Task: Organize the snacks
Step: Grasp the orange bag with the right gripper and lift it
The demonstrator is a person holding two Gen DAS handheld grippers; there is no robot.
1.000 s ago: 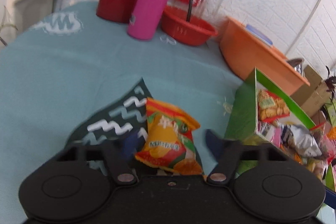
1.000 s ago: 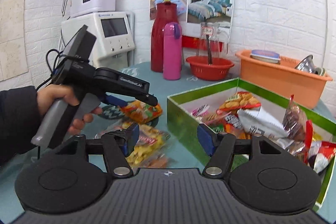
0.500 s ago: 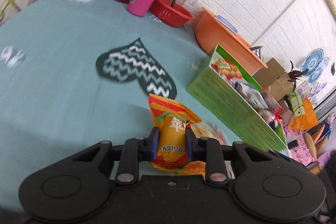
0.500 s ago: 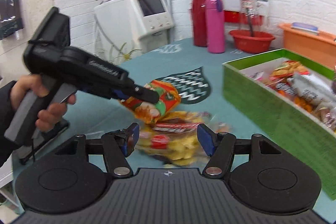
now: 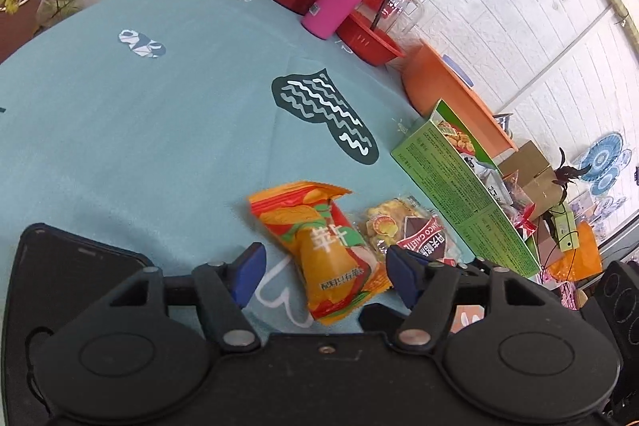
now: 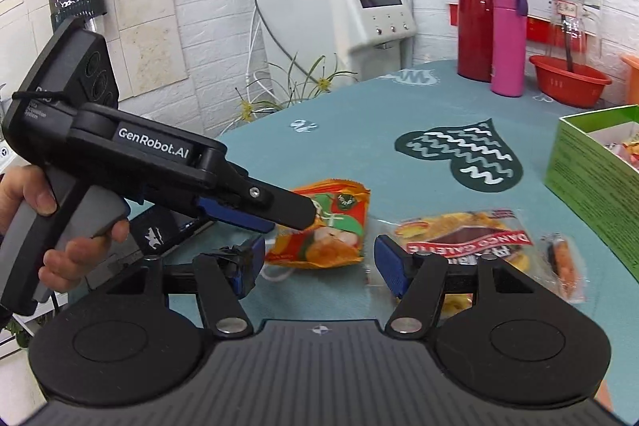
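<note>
My left hand-held gripper (image 5: 321, 272) is spread wide around the orange crinkly snack packet (image 5: 325, 250), which lies flat on the teal-clothed bench (image 5: 159, 130). My right hand-held gripper (image 6: 315, 266) is also spread and holds nothing. I should pinch the packet at its middle, then carry it to the green cardboard box (image 5: 459, 194) further behind.
</note>
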